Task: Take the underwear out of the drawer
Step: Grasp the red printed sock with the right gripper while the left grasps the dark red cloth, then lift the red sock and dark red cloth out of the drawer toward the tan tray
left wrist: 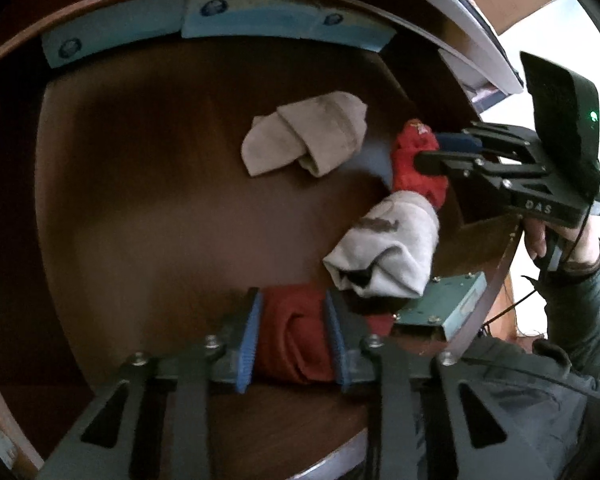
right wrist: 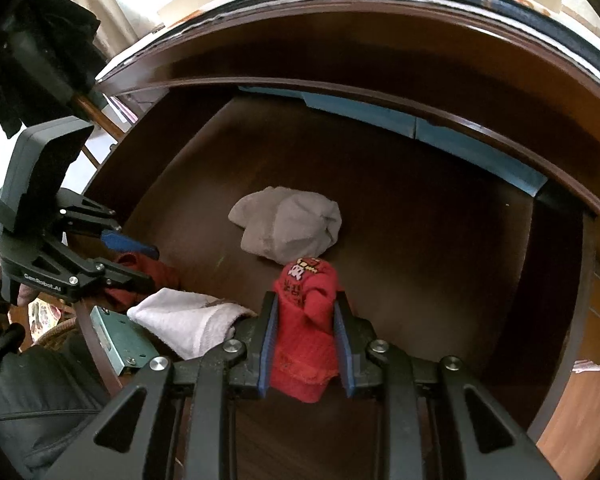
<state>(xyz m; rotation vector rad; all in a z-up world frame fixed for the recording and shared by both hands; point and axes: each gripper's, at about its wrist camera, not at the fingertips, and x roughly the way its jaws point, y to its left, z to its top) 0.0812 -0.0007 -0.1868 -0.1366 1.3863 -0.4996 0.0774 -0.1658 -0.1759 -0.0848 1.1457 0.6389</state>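
Underwear: four folded cloth bundles in the open dark-brown wooden drawer (left wrist: 140, 208). Left gripper (left wrist: 292, 340) clamped on a dark red rolled bundle (left wrist: 292, 336) at the drawer's near edge, blue pads pressing both sides. Right gripper (right wrist: 306, 344) clenched on a bright red bundle with a small pixel print (right wrist: 304, 320), near the right wall in the left wrist view. White folded bundle (left wrist: 392, 248) lies between the two, touching the bright red one. Grey folded bundle (left wrist: 304, 140) sits alone mid-drawer, apart from both grippers. Light blue flat packs (left wrist: 220, 16) line the back wall. Green metal lock plate (left wrist: 440, 304) on the front panel.
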